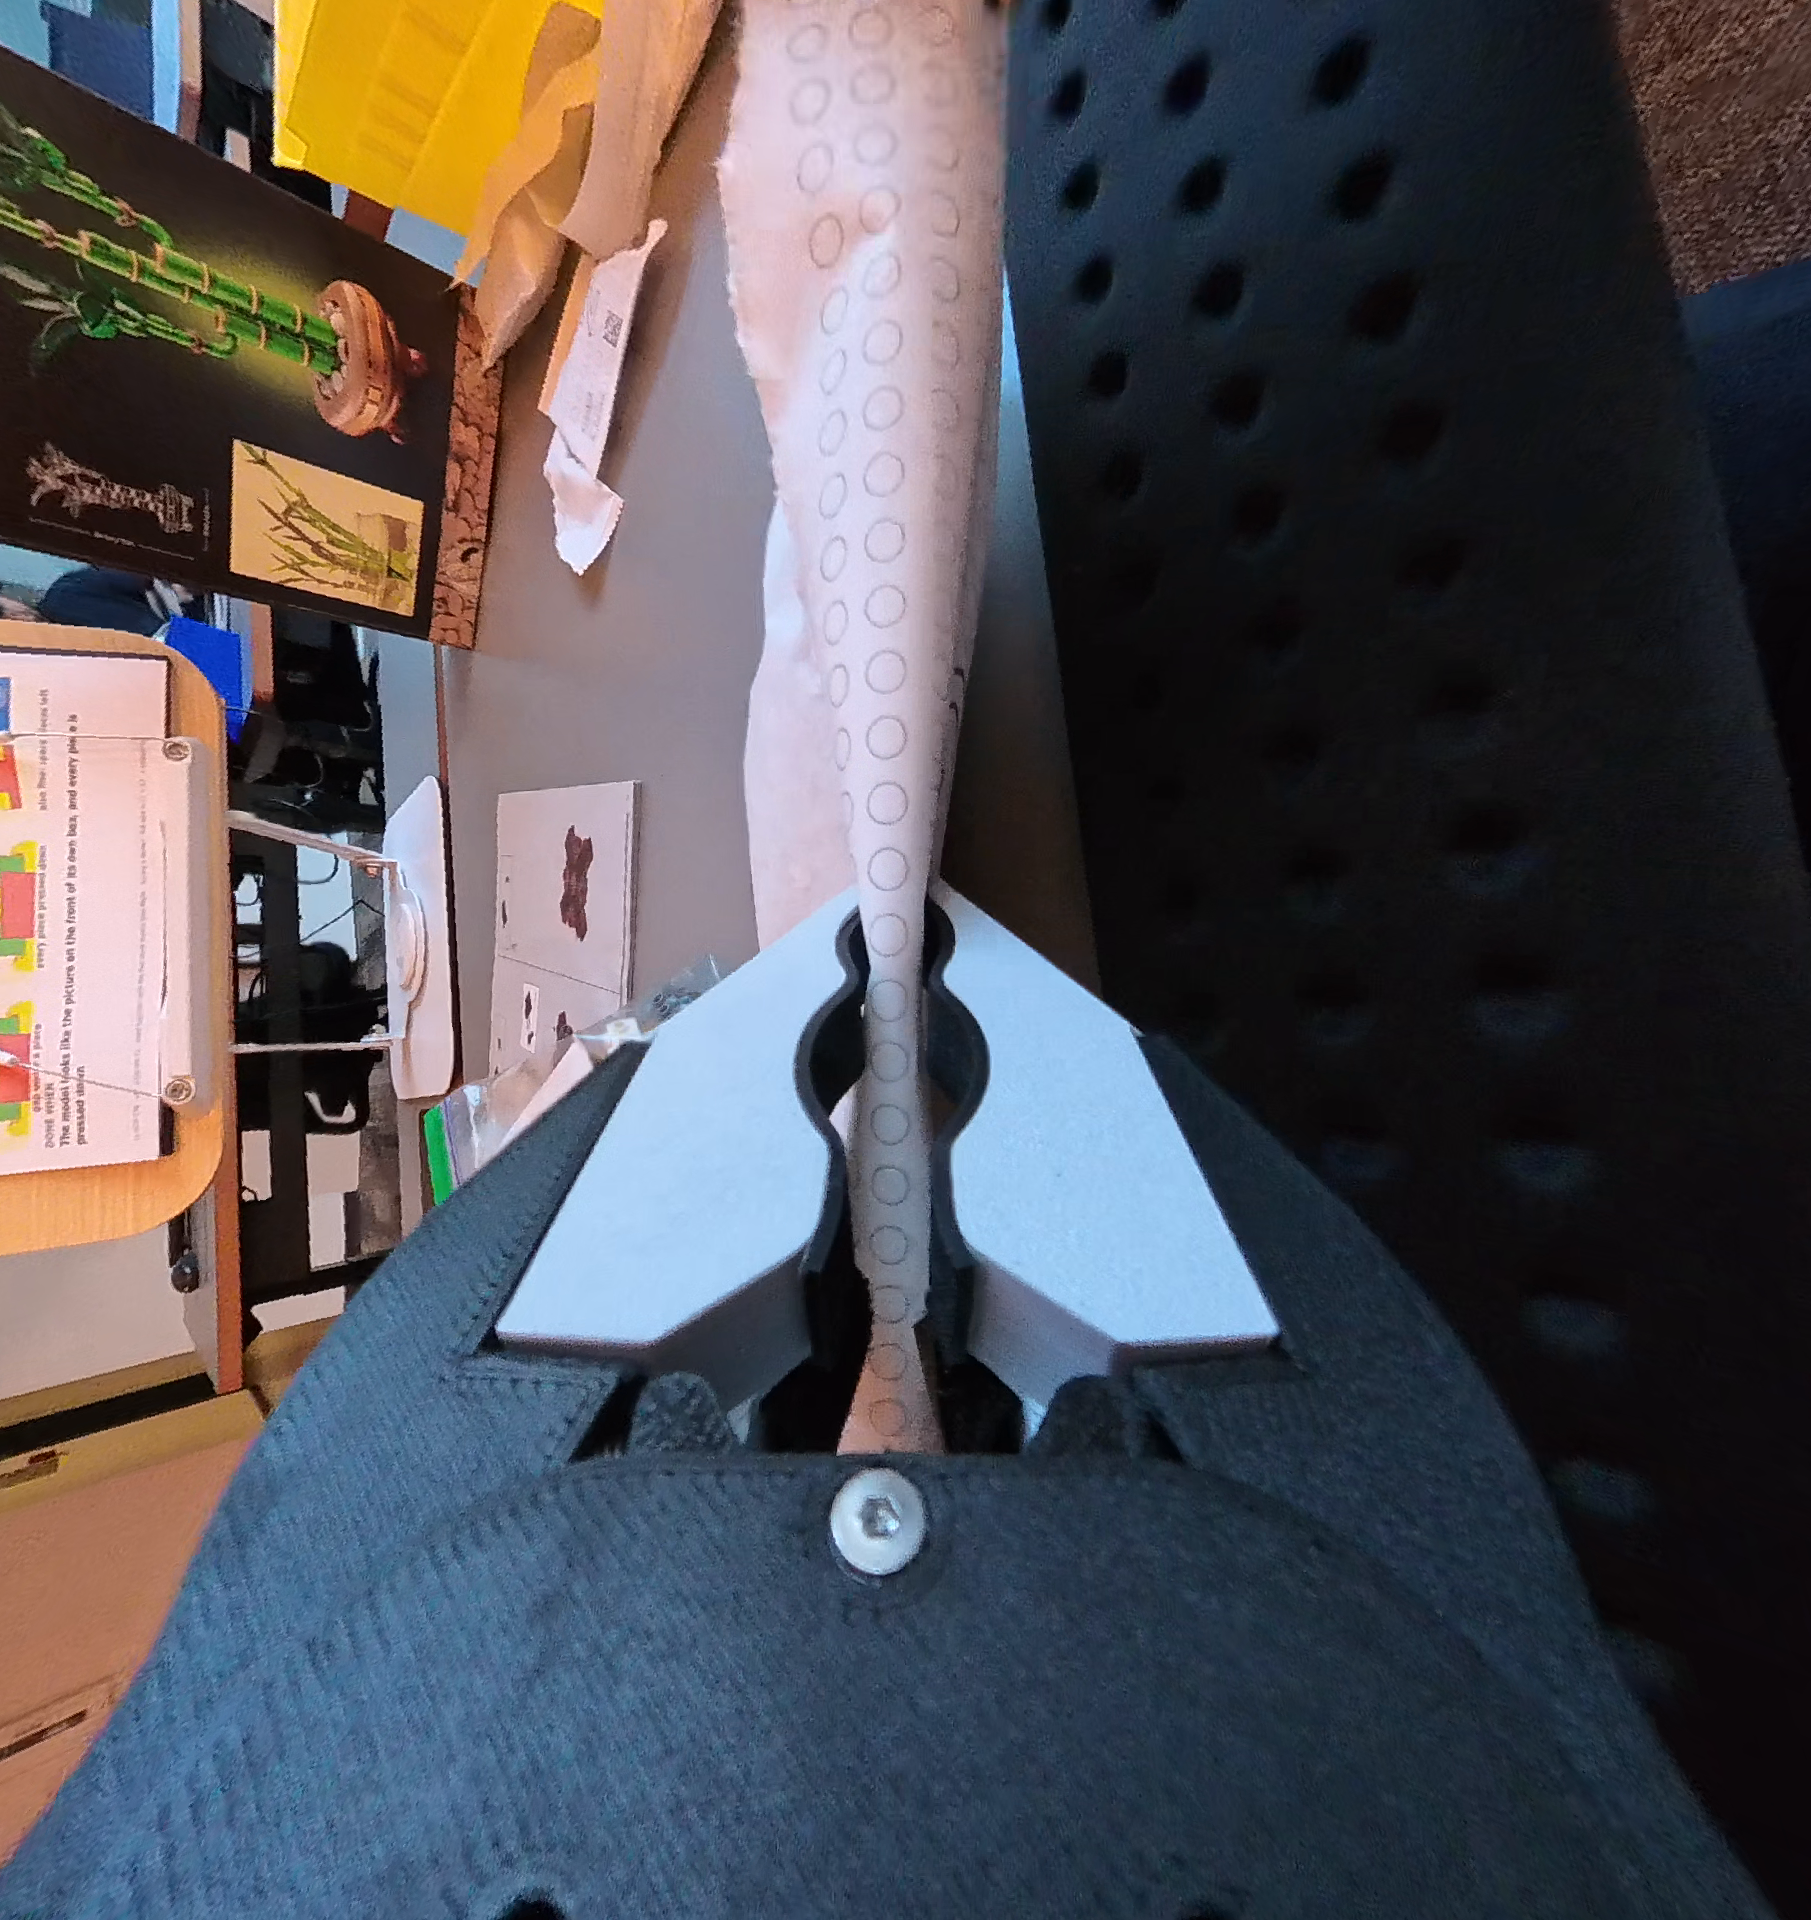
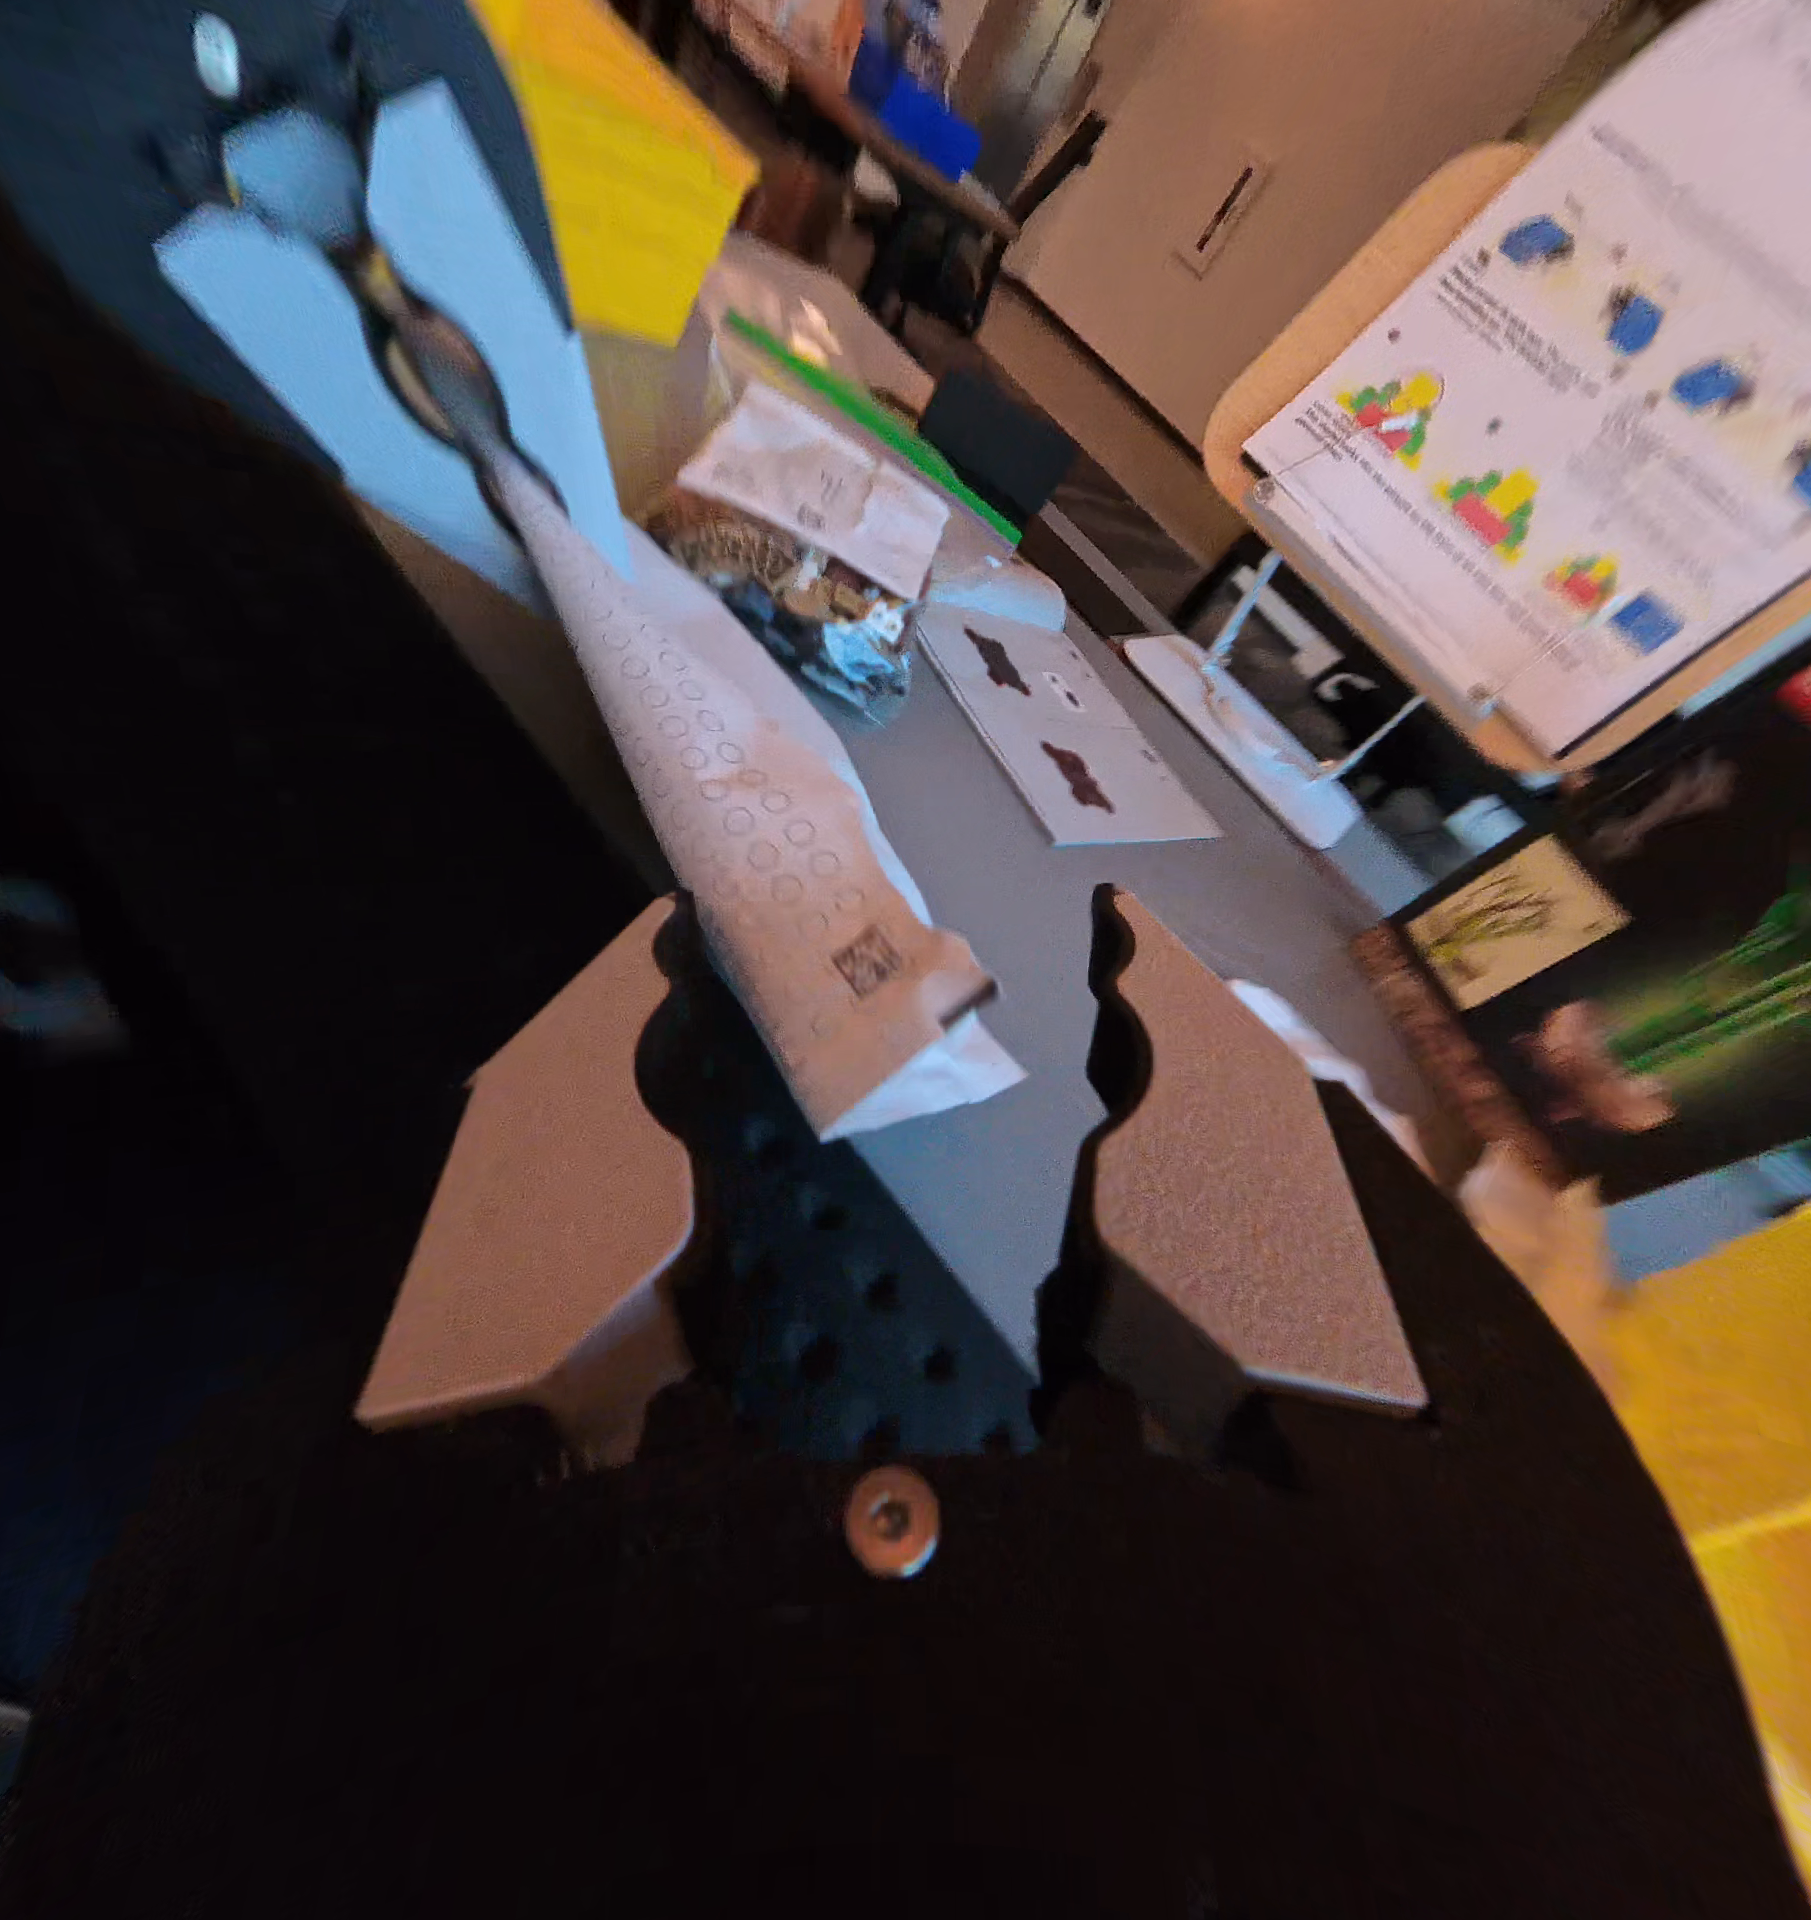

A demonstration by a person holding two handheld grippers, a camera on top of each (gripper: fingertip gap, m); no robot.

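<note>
My left gripper (image 1: 888,914) is shut on a long pale paper bag (image 1: 875,436) printed with small circles; the bag runs away from the jaws over the grey table (image 1: 662,623). In the right wrist view the same bag (image 2: 745,831) stretches from the far left gripper (image 2: 433,384) toward me, its torn end hanging between my fingers. My right gripper (image 2: 890,904) is open, its jaws standing on either side of the bag's end without clamping it.
A black perforated chair back (image 1: 1400,727) stands beside the table. On the table lie a dark picture box (image 1: 184,343), a yellow bin (image 1: 413,94), an open booklet (image 2: 1067,727), torn paper bags (image 2: 818,520) and a wooden stand with an instruction sheet (image 2: 1566,416). Tip to tip, the grippers are about 15 cm apart.
</note>
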